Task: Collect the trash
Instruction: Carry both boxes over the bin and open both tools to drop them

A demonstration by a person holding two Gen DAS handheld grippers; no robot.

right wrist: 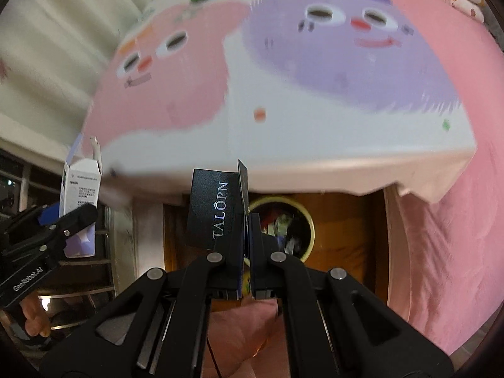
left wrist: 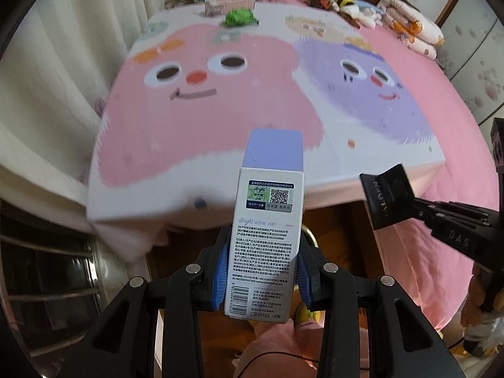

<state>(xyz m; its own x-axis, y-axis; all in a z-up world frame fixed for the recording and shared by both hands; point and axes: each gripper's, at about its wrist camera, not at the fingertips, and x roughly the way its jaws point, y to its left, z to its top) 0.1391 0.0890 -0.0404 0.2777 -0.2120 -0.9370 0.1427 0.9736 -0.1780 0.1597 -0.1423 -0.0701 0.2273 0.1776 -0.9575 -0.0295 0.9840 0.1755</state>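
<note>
My left gripper (left wrist: 261, 267) is shut on a tall white and lilac carton (left wrist: 267, 226) with printed text and a QR label, held upright in front of the bed. That carton (right wrist: 80, 186) and the left gripper (right wrist: 67, 220) also show at the left of the right wrist view. My right gripper (right wrist: 247, 236) is shut on a black box (right wrist: 215, 208) lettered TALOPN, held by one flap. The black box (left wrist: 386, 193) enters the left wrist view from the right. Below and just beyond it stands a yellow-rimmed bin (right wrist: 307, 220) holding several scraps.
A bed (left wrist: 267, 94) with a pink and purple cartoon cover fills the view ahead. A green crumpled item (left wrist: 239, 17) and a small box (left wrist: 226, 4) lie at its far end, near pillows and soft toys. Curtains (left wrist: 63, 72) hang to the left. Wooden floor (right wrist: 346, 230) lies under the bed edge.
</note>
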